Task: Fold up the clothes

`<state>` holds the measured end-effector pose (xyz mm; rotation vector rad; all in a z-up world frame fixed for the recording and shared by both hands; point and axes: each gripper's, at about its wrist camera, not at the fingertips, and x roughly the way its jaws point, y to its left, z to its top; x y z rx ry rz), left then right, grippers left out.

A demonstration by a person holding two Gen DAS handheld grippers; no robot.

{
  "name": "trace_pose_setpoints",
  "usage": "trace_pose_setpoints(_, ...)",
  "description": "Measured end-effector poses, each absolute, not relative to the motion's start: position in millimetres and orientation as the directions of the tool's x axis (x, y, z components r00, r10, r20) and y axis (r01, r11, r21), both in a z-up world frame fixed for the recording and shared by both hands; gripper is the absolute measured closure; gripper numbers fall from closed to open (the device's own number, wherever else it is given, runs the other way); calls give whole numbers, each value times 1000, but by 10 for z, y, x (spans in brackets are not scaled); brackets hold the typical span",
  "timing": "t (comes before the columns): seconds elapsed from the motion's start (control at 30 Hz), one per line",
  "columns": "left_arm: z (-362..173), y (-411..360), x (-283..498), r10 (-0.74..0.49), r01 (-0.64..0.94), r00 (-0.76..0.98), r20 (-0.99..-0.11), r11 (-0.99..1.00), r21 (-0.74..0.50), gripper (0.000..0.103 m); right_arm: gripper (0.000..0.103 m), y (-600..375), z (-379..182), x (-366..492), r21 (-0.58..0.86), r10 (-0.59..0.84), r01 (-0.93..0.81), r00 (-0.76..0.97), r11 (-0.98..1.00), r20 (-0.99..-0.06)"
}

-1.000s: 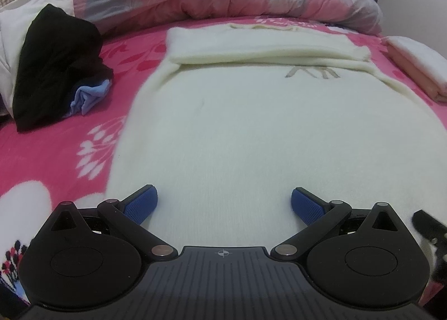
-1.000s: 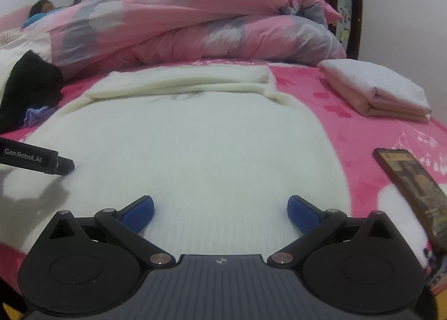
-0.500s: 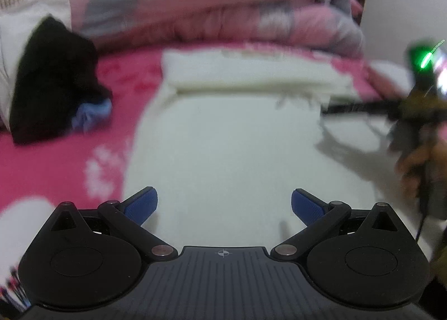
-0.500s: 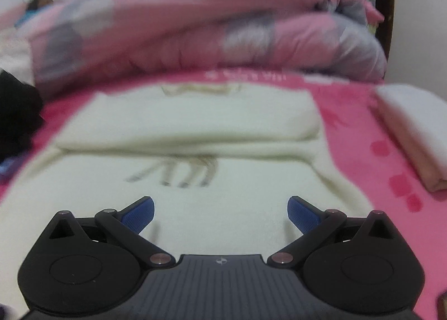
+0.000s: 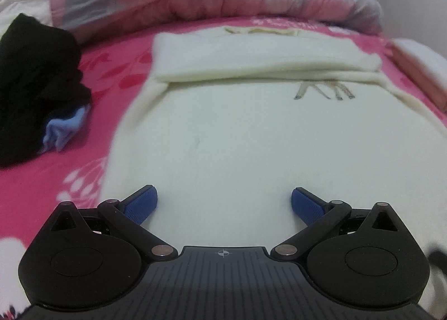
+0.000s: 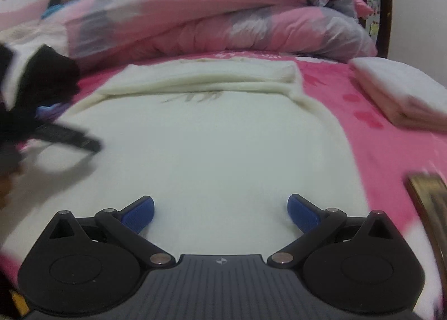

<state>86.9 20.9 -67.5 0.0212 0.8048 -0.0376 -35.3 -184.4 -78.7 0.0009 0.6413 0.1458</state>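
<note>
Cream garment point(image 5: 251, 135) lies spread beneath both wide-apart claws, left point(image 5: 224, 204) and right point(image 6: 220, 212).

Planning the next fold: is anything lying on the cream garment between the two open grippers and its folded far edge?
Nothing visible does. The cream garment lies bare from the left gripper and the right gripper up to the folded far edge. The black clothes pile sits off its left side.
</note>
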Motion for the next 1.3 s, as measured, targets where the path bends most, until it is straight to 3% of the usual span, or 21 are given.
trace_pose_setpoints(0.1,-672,166,767,3,23,695,-719,999,26,0,0,-1818,-691,-597,93,168,-140,775,986,-609)
trace_pose_setpoints(0.3,-633,122,644,34,-6,677,-735,999,40,0,0,-1692,-449,-419,64,131,-114,838,991,-529)
trace_pose_setpoints(0.83,-673,95,388,56,-20,699,-713,998,59,0,0,-1481,-868,-584,9,103,-117,822,993,-560)
trace_pose_setpoints(1.3,-696,64,313,82,-42,713,-697,996,74,0,0,-1483,-944,-649,3,101,-117,844,993,-527)
